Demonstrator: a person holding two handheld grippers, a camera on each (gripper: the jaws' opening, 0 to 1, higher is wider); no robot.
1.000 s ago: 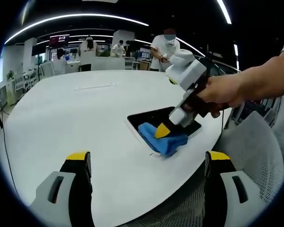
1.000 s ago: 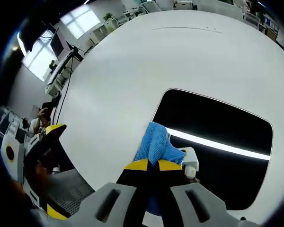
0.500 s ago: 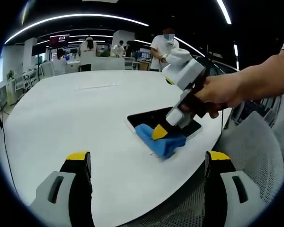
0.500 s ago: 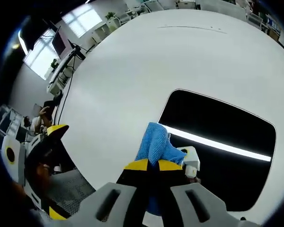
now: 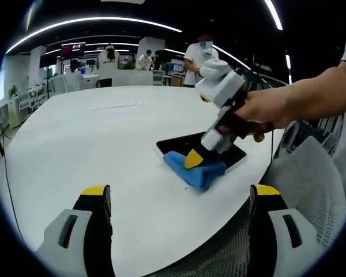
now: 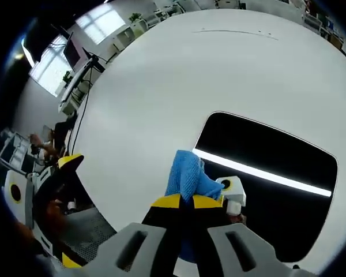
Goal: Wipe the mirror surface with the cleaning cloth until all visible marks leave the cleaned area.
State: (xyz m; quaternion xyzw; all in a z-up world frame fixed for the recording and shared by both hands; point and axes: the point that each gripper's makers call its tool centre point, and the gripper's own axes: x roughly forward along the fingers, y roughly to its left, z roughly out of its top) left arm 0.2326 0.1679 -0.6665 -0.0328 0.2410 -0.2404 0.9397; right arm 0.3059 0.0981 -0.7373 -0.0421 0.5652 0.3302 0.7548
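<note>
Mirror (image 6: 265,167) lies flat on the table (image 6: 161,86), ahead of the right gripper (image 6: 181,202). Left gripper (image 5: 176,199), jaws apart, hangs idle, well clear. Right gripper jaws clamp the cloth (image 6: 187,176), pressing it onto the mirror's near edge for wiping.

Left gripper view sits low and back at the near edge of the white table (image 5: 92,138), looking across it at the mirror (image 5: 187,143), while the right gripper view hangs close above, looking down on that same mirror (image 6: 277,156) and table (image 6: 161,75).
</note>
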